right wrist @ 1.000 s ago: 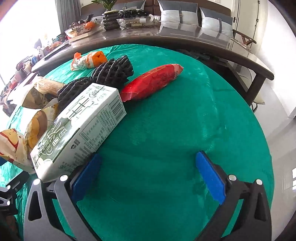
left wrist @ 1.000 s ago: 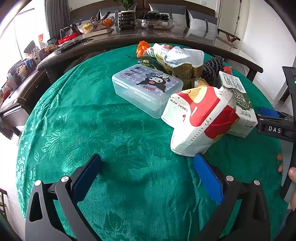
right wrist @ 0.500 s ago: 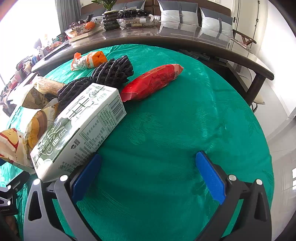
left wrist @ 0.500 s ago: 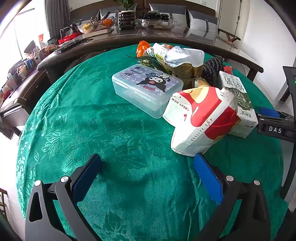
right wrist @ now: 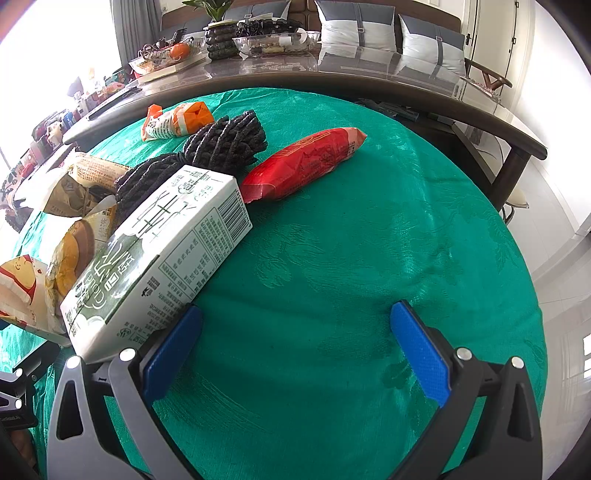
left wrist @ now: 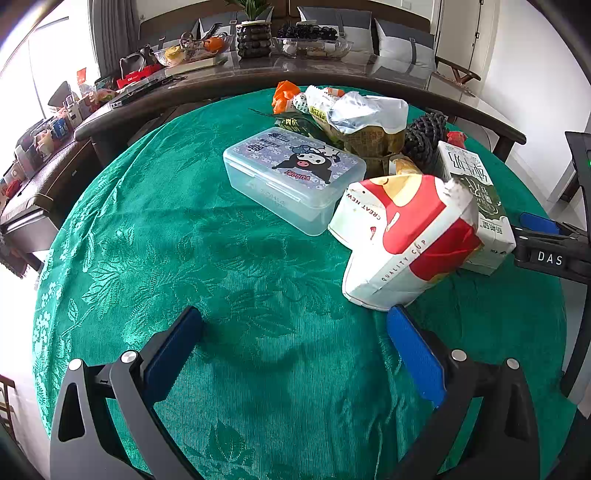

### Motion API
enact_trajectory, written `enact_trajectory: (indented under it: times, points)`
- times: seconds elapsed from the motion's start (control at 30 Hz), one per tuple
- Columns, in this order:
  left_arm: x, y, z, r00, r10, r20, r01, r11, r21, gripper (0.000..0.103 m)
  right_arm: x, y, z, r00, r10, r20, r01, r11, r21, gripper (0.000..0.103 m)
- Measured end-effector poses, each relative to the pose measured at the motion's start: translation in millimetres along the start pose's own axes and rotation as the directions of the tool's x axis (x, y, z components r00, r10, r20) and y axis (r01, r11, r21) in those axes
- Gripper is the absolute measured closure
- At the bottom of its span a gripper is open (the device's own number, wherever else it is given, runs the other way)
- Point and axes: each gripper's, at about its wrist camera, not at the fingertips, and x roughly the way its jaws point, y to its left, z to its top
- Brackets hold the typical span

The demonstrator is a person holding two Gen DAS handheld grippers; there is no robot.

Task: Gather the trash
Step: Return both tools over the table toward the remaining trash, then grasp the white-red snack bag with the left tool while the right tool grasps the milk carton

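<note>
On green cloth, carton [right wrist: 159,251] lies beside R gripper [right wrist: 295,347], bag [left wrist: 402,236] just ahead of L gripper [left wrist: 295,350]. Both spread wide, empty. Carton prob. light, stiff; pinch across narrow sides.

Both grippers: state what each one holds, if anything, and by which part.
Nothing is held. The left gripper and the right gripper are both open over bare green tablecloth; the milk carton lies outside the right one.

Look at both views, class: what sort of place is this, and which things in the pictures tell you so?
Most likely a home living or dining room. A round table under a green tablecloth holds snack wrappers; behind it a long dark table carries a fruit bowl, and grey cushions line a sofa.
</note>
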Motion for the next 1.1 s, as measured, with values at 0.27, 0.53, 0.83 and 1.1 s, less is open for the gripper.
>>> enact_trajectory:
  times: [0.27,0.53,0.83,1.1]
  points:
    - [0,0,0,1.000,-0.001,0.000,0.001,1.000,-0.001,0.004,0,0,0,1.000,0.000,0.000,0.000,1.000,0.000,0.004]
    - [-2,3,-2,1.000,-0.028,0.011,0.028,0.999,-0.016,0.004,0,0,0,1.000,0.000,0.000,0.000,1.000,0.000,0.004]
    - [-43,-7,-9,0.976,-0.183,0.114,0.173,0.981,0.091,0.004,0,0,0,1.000,0.000,0.000,0.000,1.000,0.001,0.004]
    - [-42,-12,45,0.982,-0.149,0.114,0.144,0.988,0.051,0.004,5,4,4,1.000,-0.003,0.001,0.003,1.000,0.002,0.004]
